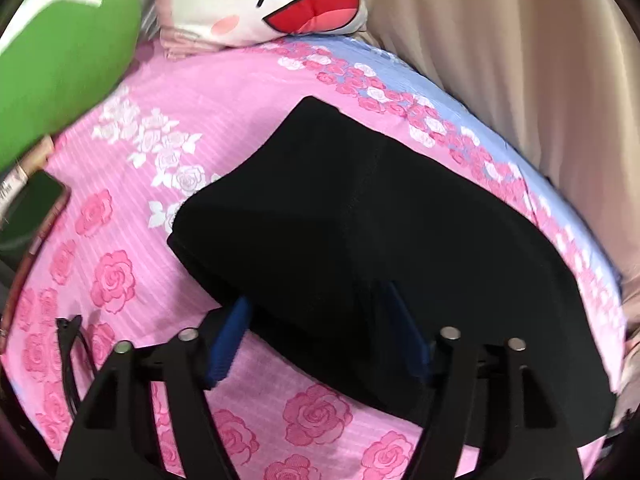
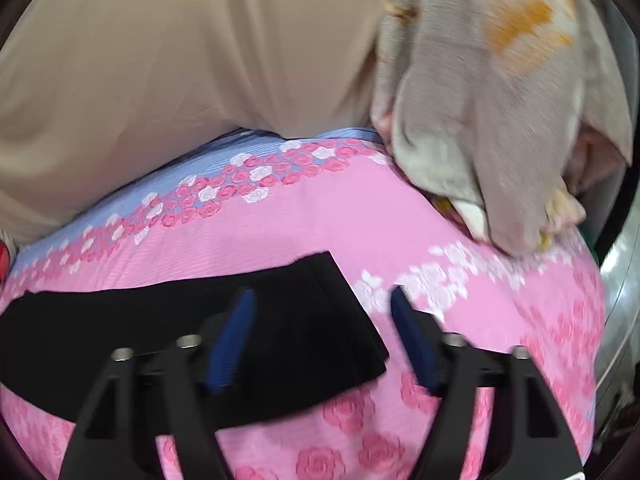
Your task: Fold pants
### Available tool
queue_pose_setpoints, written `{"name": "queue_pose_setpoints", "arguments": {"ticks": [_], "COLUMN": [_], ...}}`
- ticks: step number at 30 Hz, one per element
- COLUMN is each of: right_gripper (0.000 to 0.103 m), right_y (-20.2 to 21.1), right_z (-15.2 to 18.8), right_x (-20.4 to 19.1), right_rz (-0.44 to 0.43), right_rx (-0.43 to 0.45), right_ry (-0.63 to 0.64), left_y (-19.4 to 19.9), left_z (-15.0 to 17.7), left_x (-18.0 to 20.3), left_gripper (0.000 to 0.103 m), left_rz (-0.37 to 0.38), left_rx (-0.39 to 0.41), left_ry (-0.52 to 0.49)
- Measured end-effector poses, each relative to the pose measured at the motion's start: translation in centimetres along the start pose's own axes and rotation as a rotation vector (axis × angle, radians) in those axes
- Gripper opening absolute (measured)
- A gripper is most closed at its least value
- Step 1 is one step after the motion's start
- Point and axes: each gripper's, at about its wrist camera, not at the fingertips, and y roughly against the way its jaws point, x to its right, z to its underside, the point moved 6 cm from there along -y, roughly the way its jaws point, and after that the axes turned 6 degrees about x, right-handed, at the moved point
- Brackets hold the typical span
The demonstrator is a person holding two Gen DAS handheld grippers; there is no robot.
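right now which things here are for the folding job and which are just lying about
For the job: pants, left gripper, right gripper.

Lying about: cartoon pillow, green cushion, grey blanket, hair clip, all on or beside the bedsheet.

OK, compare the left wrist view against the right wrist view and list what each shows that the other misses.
Left wrist only: a green cushion, a cartoon-face pillow, a hair clip, and the left claw straddling the pants' near edge.

Right wrist only: a grey bundled blanket and the right claw, open above the pants' end.

Both: the black pants, the pink rose bedsheet and the beige curtain.
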Motion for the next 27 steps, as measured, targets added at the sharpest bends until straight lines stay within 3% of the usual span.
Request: {"name": "queue_pose_setpoints", "arguments": {"ticks": [4,5,6,8,12,15,17,18,20,23,27], "right_gripper": [0.077,0.054,0.042,0.007,0.006,0.008,0.013,0.034,0.047,0.051,0.057], "right_y": [-6.2,-7.8,-8.7,-8.4,-4.4,-7.3,-10.3,-9.8,-7.6,-3.8,-1.6], "right_z": [0.7,1.2,1.6,0.9,-3.9,-3.1,-0.5,-0.4,-0.6,0.2,3.2], "right_x": [-0.2,-0.6,-0.9,-2.2,-2.2,-0.3,0.8,1.3,2.6,4.5,5.8], "right_rz": [0.035,0.011,-0.006,0.013,-0.013,0.049,0.011,-0.004,0.017,0.024,0.024], "right_rx": [-0.149,-0.183,-0.205,-0.181,0.005,-0.064,-0.17,-0.132,-0.082,-0.028,-0.068], "right_ry": [0.04,0.027,0.025,0.07,0.034,0.039,-0.02,-0.061,-0.132,-0.152,-0.134], "left_y": [-0.3,-0.3,-0.3,-0.1,-0.1,-0.3,-0.4,-0.3,0.4,2.4,5.4], "left_z": [-0.6,-0.7,-0.8,-1.1,-1.3,-0.9,-0.6,-0.5,-0.4,-0.3,0.3], "left_x": [-0.1,0.0,0.0,-0.2,-0.5,-0.2,0.2,0.4,0.3,-0.6,-0.2], "left_gripper": [0.066,0.065,0.061,0.058,0.058,0.059,0.059,0.059,0.062,0.071,0.072], "left_rz": [-0.006,-0.005,-0.008,-0.013,0.002,-0.023,-0.054,-0.069,-0.075,-0.12,-0.192], "left_rx": [0.007,0.008,0.01,0.012,0.021,0.048,0.071,0.076,0.073,0.109,0.172], "left_ry": [0.007,0.01,0.008,0.007,0.005,-0.027,-0.062,-0.077,-0.078,-0.048,-0.051]}}
